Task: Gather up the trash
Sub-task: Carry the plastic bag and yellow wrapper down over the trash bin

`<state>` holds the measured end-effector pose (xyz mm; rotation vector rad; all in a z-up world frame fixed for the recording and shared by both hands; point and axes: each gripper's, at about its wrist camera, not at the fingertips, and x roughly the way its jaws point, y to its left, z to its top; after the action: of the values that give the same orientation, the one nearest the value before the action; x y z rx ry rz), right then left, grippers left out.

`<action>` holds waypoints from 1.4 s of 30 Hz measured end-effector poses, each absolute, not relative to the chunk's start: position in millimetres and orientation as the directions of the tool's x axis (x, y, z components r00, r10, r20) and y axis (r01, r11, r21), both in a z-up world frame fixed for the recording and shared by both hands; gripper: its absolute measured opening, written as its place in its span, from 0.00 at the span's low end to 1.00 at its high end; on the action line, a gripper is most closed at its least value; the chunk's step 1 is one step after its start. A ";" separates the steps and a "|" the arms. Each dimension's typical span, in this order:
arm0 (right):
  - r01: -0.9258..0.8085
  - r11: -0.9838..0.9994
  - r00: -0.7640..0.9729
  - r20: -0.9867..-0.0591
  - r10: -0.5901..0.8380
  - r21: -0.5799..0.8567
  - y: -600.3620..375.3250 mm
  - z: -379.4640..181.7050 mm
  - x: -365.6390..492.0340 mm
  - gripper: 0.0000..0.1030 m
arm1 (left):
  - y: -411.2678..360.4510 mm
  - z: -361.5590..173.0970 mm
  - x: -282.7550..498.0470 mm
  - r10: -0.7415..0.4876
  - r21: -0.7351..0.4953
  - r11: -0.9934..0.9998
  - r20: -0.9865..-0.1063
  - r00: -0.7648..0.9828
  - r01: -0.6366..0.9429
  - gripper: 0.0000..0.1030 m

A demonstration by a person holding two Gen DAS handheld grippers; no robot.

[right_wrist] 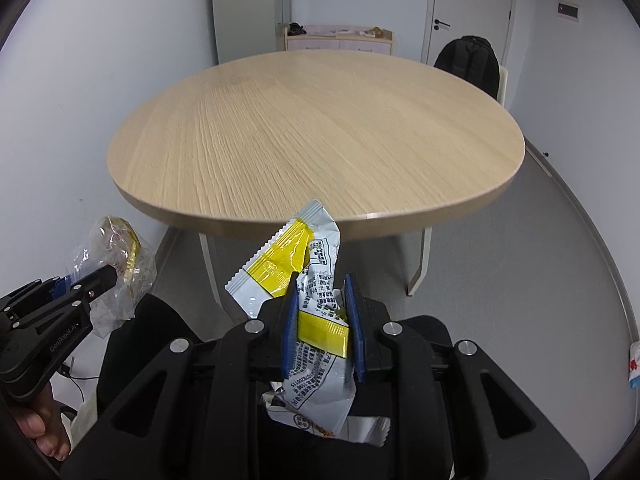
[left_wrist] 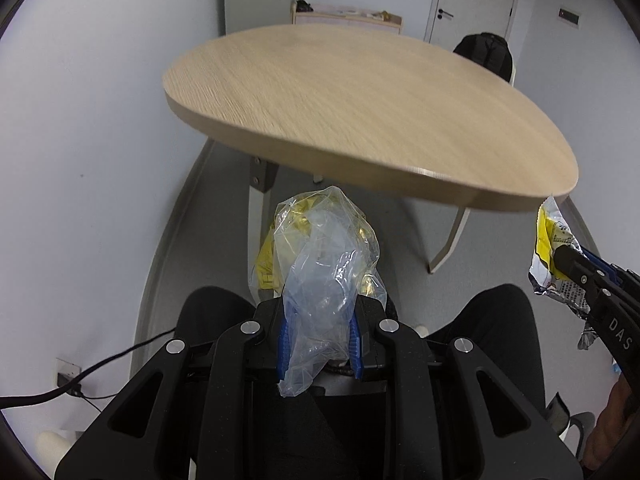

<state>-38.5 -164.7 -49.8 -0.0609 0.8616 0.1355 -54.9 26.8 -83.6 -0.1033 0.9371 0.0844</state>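
Left gripper clamped on clear plastic bag, right gripper on yellow-and-silver wrapper — wrapper's print legible only in right wrist view.

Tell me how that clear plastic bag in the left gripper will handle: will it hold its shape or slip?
Probably floppy: the clear plastic bag droops crumpled around the left gripper, keeping no shape. Likely very light, being thin see-through film with only yellow scraps inside. It may be slippery, since the film looks glossy, so the blue fingers might lose it if loosened.
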 end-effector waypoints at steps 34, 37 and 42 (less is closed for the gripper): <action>-0.115 0.993 0.407 -0.913 0.040 -0.008 -142.9 -257.8 72.9 0.20 | 25.2 -277.9 55.0 0.001 -0.035 0.996 -0.911 0.412 -0.079 0.21; -0.129 0.992 0.389 -0.920 0.043 -0.008 -138.2 -280.3 82.6 0.20 | 29.1 -298.6 65.6 0.005 -0.031 0.996 -0.922 0.387 -0.088 0.22; -0.141 0.990 0.334 -0.942 0.039 -0.009 -128.4 -316.3 102.5 0.21 | 34.3 -324.0 87.7 0.007 -0.034 0.994 -0.930 0.367 -0.106 0.22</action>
<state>102.5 -128.4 -316.3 -0.0952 1.2253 0.1177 87.7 34.3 -324.0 -0.0931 1.1930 0.0725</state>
